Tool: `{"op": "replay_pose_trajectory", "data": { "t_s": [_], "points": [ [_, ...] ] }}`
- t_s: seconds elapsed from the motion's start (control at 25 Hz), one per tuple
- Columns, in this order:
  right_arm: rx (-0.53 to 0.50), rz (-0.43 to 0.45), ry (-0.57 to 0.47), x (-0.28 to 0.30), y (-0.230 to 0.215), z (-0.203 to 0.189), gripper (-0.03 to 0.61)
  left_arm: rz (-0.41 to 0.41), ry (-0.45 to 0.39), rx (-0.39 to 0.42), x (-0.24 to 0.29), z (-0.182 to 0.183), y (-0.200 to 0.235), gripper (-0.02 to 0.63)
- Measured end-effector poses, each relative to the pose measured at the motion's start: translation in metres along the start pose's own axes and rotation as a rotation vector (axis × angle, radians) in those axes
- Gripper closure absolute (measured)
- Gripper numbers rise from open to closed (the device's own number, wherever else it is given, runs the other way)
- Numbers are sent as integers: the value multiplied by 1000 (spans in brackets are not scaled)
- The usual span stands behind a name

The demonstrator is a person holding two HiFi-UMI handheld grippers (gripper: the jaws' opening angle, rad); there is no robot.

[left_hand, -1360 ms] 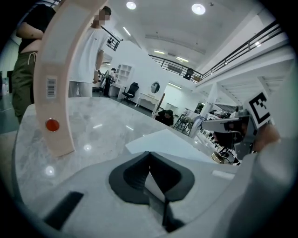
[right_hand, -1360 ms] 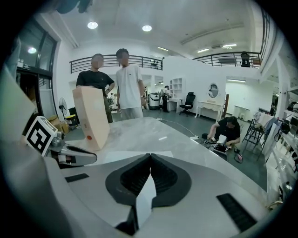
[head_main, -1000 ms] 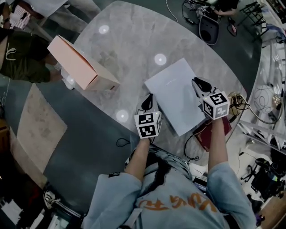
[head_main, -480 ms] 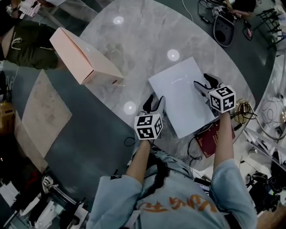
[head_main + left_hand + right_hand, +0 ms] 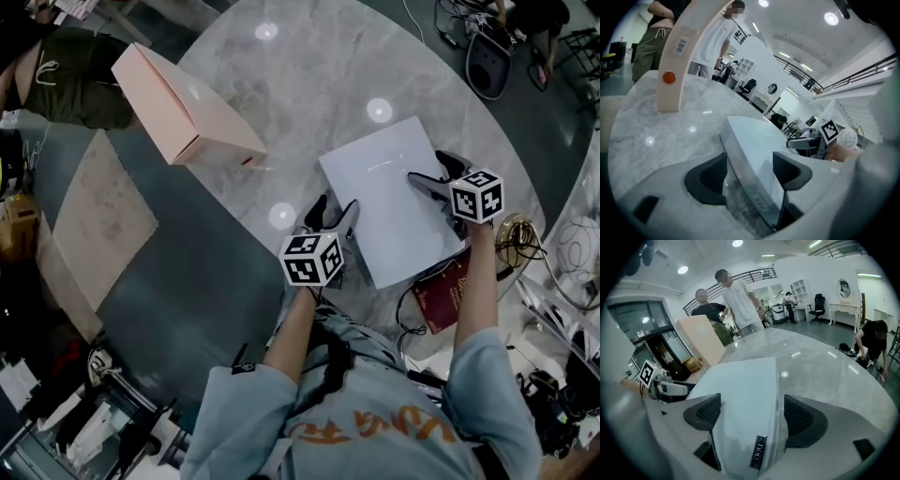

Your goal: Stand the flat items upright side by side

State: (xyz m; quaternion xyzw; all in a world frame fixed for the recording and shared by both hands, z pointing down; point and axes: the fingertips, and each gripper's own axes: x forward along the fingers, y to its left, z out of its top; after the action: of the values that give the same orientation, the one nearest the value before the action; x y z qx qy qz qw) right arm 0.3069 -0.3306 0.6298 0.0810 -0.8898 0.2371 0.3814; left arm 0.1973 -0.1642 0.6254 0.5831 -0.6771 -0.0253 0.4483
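My left gripper [image 5: 334, 214] and right gripper [image 5: 433, 171], jaws just been opening, loosely straddle the white flat box [image 5: 394, 202]; I judge it stiff, light, slick, so I'd grip its 9 and 2 o'clock edges

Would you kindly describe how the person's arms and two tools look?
The left tool and right tool each have grey jaws with dark ribbed pads and a white cube bearing black square markers. The person wears a light blue shirt with elbow-length sleeves and orange print.
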Motion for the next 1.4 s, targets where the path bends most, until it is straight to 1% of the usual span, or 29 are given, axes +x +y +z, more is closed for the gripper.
{"op": "replay_pose_trajectory", "data": {
  "t_s": [0.08,0.16,0.24,0.36,0.44,0.68,0.8,0.88,1.0,1.12,1.4],
  "points": [
    [21,27,1,3,-1,-2,156,-35,26,-32,3,-7,-7,293],
    [45,49,-5,5,-2,-2,155,-51,50,-30,10,-13,-14,285],
    [71,66,-13,7,-3,-2,155,-42,56,-17,14,-16,-17,270],
    [122,94,-12,10,0,-10,154,-23,73,-18,15,-20,-14,261],
    [138,95,-12,10,0,-13,163,-19,87,-12,17,-21,-14,255],
    [177,55,-37,10,7,-11,178,-7,81,40,17,-10,-9,262],
    [160,40,-55,10,19,-5,181,-7,74,49,9,-4,-2,264],
    [144,27,-74,8,28,-1,184,-10,64,69,2,1,1,264],
    [114,-7,-93,1,41,5,186,-25,52,109,-8,10,2,264],
    [83,-39,-120,-5,54,18,186,-40,22,156,-18,26,4,264],
    [70,-93,-198,-21,81,37,189,-63,-30,264,-39,57,2,264]
  ]
}}
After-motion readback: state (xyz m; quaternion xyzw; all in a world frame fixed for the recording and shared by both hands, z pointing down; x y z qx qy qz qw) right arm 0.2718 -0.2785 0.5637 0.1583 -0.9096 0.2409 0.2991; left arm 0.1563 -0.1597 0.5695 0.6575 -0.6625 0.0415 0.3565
